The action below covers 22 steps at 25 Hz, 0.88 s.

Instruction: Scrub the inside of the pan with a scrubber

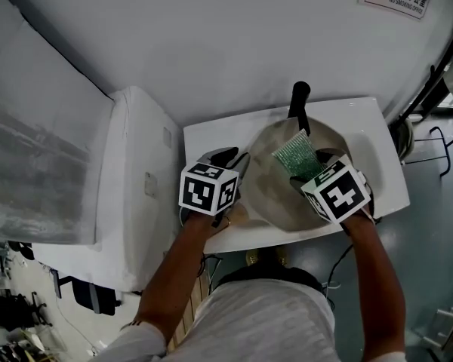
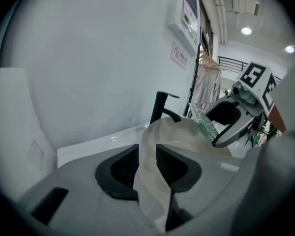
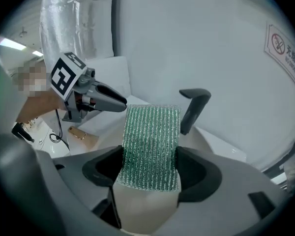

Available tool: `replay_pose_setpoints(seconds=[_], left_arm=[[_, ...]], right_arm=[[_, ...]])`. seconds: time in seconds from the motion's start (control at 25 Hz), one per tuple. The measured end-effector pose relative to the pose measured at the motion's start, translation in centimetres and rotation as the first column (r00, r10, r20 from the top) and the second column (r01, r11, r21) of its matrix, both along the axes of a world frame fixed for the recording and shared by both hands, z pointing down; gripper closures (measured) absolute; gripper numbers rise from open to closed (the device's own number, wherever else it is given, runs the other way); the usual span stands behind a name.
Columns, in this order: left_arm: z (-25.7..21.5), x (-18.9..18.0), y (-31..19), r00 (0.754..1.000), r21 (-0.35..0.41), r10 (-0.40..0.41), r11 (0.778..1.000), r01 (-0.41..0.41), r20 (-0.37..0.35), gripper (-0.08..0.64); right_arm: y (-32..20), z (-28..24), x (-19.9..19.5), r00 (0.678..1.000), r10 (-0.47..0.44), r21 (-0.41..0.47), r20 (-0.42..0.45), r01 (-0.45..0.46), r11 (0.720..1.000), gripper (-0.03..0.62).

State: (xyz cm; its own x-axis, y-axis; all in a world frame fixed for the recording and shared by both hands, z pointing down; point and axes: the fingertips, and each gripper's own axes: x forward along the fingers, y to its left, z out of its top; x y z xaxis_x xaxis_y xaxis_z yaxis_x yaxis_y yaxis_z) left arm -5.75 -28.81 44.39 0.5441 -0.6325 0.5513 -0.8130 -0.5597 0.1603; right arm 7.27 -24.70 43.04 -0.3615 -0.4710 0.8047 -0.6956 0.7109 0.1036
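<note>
Right now a round beige pan (image 1: 268,183) with a black handle (image 1: 299,100) pointing to 12 o'clock sits on the white desk (image 1: 211,136). Left tool (image 2: 147,168) at the pan's 9 o'clock rim, jaws parted, rim between them, not clamped. Right tool (image 3: 150,173) clamped on the green ribbed mesh scrubber (image 3: 151,141), held over the pan's inside toward 12 o'clock.
</note>
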Motion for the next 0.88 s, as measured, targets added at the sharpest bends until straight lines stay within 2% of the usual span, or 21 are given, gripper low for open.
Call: replay_pose_setpoints(seconds=[0.16,0.36,0.48,0.64,0.88], left_arm=[[-4.8,1.1,0.3,0.996,0.147,0.033,0.989,-0.021,-0.083,0.443],[-10.3,2.6,1.6,0.976,0.335,0.103,0.941,-0.033,-0.193,0.445],[-12.8,3.1,2.6,0.962,0.419,0.136,0.908,-0.025,-0.235,0.465],[-15.3,3.4,3.8,0.947,0.496,0.167,0.868,-0.01,-0.274,0.495],[-18.0,3.8,5.4,0.935,0.571,0.204,0.821,-0.001,-0.292,0.526]], right_arm=[[-0.2,-3.3,-0.9,0.997,-0.011,0.098,0.082,0.003,0.995,0.253],[-0.4,-7.1,-1.5,0.976,-0.024,0.217,0.215,-0.023,0.976,0.252],[-0.3,-10.0,-1.7,0.944,-0.058,0.3,0.326,-0.045,0.953,0.253],[0.0,-13.4,-1.9,0.879,-0.128,0.39,0.458,-0.069,0.918,0.253],[1.1,-16.4,-2.4,0.807,-0.236,0.5,0.541,-0.083,0.862,0.253]])
